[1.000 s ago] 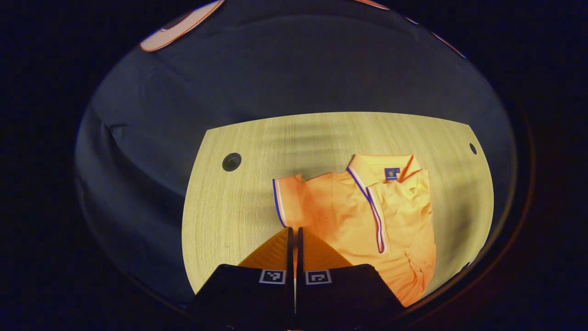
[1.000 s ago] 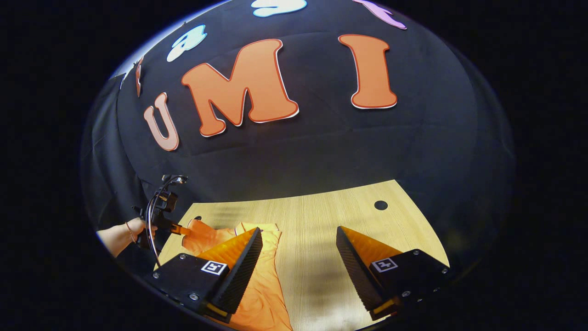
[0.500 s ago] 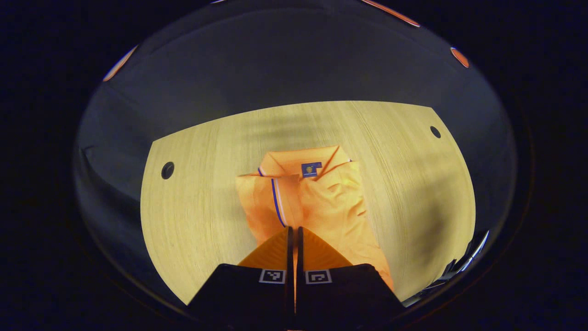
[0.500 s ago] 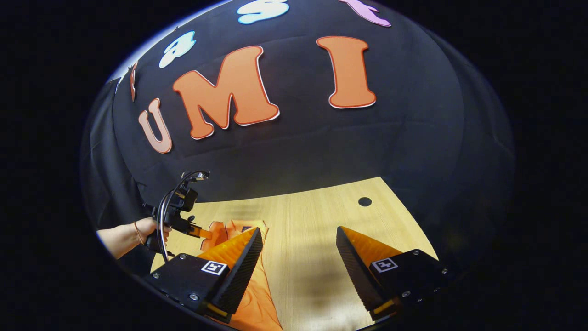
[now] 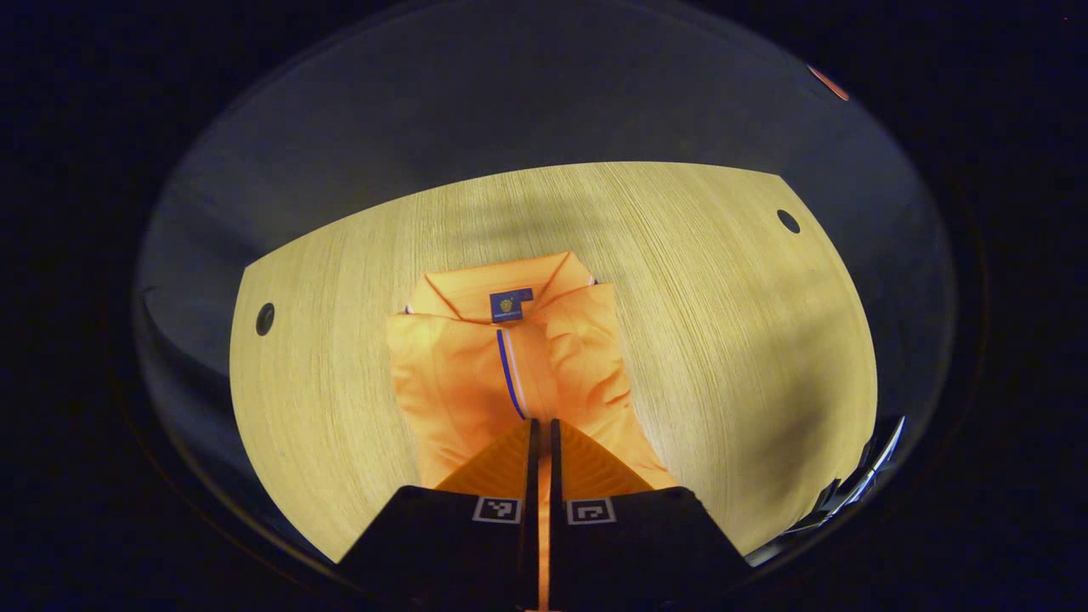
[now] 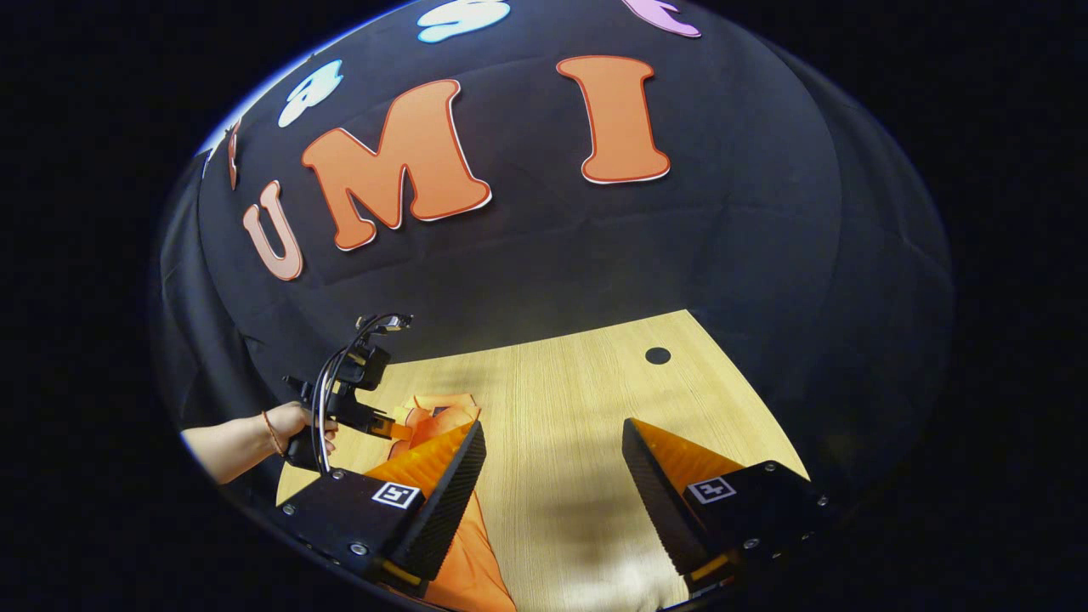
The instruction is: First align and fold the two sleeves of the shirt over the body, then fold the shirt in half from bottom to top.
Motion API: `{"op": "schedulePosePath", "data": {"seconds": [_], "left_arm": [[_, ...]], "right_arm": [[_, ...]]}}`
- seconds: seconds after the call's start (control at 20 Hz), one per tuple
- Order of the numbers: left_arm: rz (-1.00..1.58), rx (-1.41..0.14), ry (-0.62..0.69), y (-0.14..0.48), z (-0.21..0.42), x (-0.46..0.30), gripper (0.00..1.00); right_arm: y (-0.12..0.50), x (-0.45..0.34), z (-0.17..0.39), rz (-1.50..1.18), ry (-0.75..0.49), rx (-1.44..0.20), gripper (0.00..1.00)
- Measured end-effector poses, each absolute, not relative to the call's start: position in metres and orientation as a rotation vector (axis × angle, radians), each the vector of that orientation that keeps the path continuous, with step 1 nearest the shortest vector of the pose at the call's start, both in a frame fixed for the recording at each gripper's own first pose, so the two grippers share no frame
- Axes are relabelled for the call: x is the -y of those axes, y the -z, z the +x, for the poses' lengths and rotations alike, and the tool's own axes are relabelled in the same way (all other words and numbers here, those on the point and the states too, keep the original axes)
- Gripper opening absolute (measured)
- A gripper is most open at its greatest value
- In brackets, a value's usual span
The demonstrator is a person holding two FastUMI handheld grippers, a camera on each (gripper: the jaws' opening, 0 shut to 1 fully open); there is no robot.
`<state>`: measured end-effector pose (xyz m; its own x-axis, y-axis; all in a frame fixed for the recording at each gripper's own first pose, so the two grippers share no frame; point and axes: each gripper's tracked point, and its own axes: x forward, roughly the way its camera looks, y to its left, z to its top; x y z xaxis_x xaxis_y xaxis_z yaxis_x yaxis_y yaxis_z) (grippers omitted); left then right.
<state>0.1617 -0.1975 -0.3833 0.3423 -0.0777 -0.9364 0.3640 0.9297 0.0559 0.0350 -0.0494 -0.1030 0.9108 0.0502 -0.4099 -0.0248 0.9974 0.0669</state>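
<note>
Orange polo shirt (image 5: 510,365) is lying on the wooden table (image 5: 722,340), its second sleeve now swinging over the body just ahead of the clenched left gripper (image 5: 541,438); right gripper (image 6: 552,463) is hovering released beside it.

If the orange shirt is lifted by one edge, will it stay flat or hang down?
The shirt is probably floppy: its cloth shows soft wrinkles and folds lying over the body. It likely weighs little, being thin fabric flat on the table. Lifted by one edge, it would probably sag and its folds might open.
</note>
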Motion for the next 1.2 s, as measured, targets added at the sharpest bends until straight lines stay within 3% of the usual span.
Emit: {"op": "schedulePosePath", "data": {"seconds": [0.05, 0.1, 0.2, 0.3, 0.35, 0.4, 0.5, 0.85, 1.2], "left_arm": [[0.243, -1.199, 0.310, 0.383, 0.159, 0.204, 0.05], [0.229, -1.205, 0.316, 0.383, 0.157, 0.207, 0.13], [0.211, -1.201, 0.337, 0.389, 0.154, 0.209, 0.19], [0.209, -1.185, 0.342, 0.383, 0.155, 0.210, 0.51], [0.203, -1.176, 0.351, 0.381, 0.154, 0.208, 0.51], [0.205, -1.160, 0.350, 0.379, 0.157, 0.208, 0.61], [0.228, -1.127, 0.352, 0.365, 0.155, 0.199, 0.98], [0.194, -1.038, 0.324, 0.325, 0.148, 0.154, 0.99], [0.108, -0.972, 0.289, 0.310, 0.104, 0.081, 1.00]], "right_arm": [[0.104, 0.049, 0.035, 0.059, -0.039, -0.428, 0.99], [0.105, 0.049, 0.034, 0.058, -0.039, -0.432, 0.99], [0.108, 0.046, 0.035, 0.053, -0.044, -0.439, 0.99], [0.109, 0.040, 0.036, 0.049, -0.052, -0.445, 0.99], [0.111, 0.036, 0.037, 0.048, -0.056, -0.448, 0.99], [0.111, 0.033, 0.038, 0.048, -0.061, -0.452, 0.99], [0.114, 0.024, 0.040, 0.046, -0.073, -0.461, 0.99], [0.119, -0.023, 0.050, 0.030, -0.141, -0.481, 0.99], [0.167, -0.072, 0.052, -0.048, -0.185, -0.600, 0.99]]}}
